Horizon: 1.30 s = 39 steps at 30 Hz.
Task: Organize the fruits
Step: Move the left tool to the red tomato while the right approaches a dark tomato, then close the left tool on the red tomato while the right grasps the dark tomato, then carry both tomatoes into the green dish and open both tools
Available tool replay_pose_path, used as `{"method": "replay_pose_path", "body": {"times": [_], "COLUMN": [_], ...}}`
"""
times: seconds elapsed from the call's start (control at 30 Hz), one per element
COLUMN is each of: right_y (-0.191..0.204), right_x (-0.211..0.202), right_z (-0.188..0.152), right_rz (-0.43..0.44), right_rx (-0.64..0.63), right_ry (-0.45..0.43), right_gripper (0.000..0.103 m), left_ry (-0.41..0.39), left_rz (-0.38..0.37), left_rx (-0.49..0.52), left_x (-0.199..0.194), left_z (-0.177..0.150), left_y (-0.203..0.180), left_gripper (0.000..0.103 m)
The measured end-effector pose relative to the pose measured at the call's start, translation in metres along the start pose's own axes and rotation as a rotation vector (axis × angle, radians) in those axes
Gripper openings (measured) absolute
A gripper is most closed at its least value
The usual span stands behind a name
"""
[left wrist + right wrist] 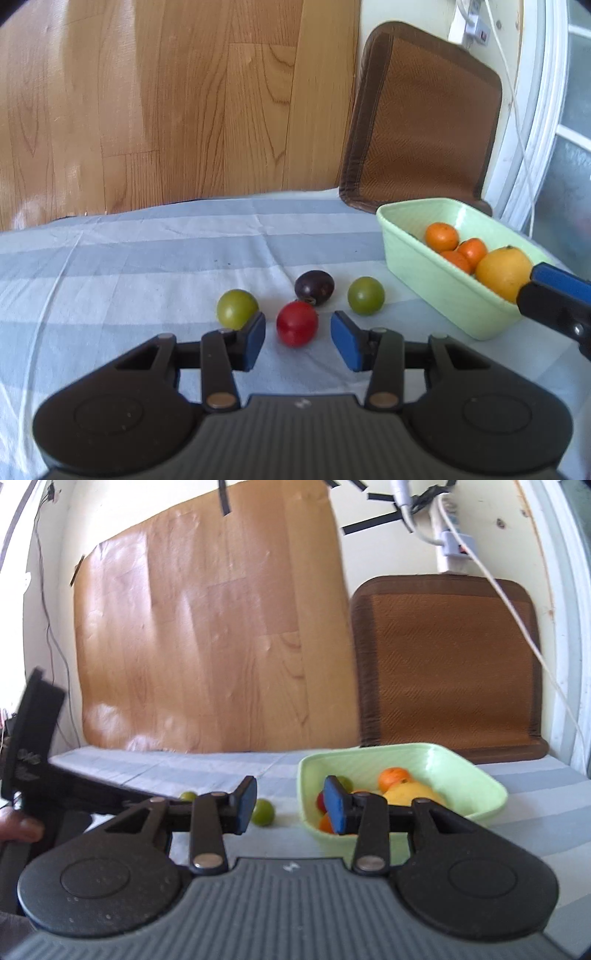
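Note:
In the left wrist view my left gripper (297, 334) is open, its blue pads on either side of a red fruit (297, 323) on the striped cloth. Two green fruits (236, 308) (365, 295) and a dark purple fruit (314, 287) lie around it. A light green bowl (436, 280) at right holds small oranges (441, 236) and a big yellow-orange fruit (503, 273). In the right wrist view my right gripper (290, 806) is open and empty, low over the near left corner of the bowl (480, 775). Its finger also shows in the left wrist view (554, 291).
A wood-pattern sheet (210, 627) and a brown woven mat (447, 657) lean on the wall behind the table. White cables (517, 620) hang at the right. The left gripper's body (33, 738) stands at the left of the right wrist view.

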State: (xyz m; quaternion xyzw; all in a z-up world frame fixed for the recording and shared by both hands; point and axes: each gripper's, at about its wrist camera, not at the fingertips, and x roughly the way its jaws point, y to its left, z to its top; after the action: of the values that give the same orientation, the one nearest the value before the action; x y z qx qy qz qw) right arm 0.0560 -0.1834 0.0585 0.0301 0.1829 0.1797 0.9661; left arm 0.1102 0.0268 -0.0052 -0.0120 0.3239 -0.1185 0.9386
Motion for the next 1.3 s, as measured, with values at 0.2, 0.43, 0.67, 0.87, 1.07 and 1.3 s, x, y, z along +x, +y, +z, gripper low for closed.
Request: {"method": "replay_pose_path", "body": {"times": [0.2,0.43,0.67,0.87,1.07,1.3], "right_y": [0.014,0.037,0.064,0.06,0.069,0.062], "right_x": [0.013,0.072,0.145,0.167,0.111,0.039], "right_z": [0.006,0.025,0.019,0.021,0.037,0.001], "right_rz": [0.041,0.142,0.095,0.078,0.144,0.137], "right_rx": [-0.047,-0.113,-0.251,-0.282,-0.249,-0.221], "right_ry": [0.038,0.23,0.402,0.485,0.342,0.306], "right_gripper": [0.043,0.043,0.042,0.03,0.03,0.031], "left_ry": [0.025,-0.004,-0.02,-0.022,-0.023,-0.02], "left_rz": [-0.013,-0.024,-0.04,-0.058,-0.056,-0.041], "left_rx": [0.024,-0.012,-0.073,-0.082,-0.07,-0.049], "left_x": [0.001,-0.043,-0.046,-0.047,-0.048,-0.048], "left_z": [-0.004,-0.029,-0.036,-0.036,-0.038,-0.038], "left_y": [-0.002,0.026,0.042,0.044,0.043,0.038], "left_gripper": [0.027,0.028,0.028,0.028,0.028,0.028]}}
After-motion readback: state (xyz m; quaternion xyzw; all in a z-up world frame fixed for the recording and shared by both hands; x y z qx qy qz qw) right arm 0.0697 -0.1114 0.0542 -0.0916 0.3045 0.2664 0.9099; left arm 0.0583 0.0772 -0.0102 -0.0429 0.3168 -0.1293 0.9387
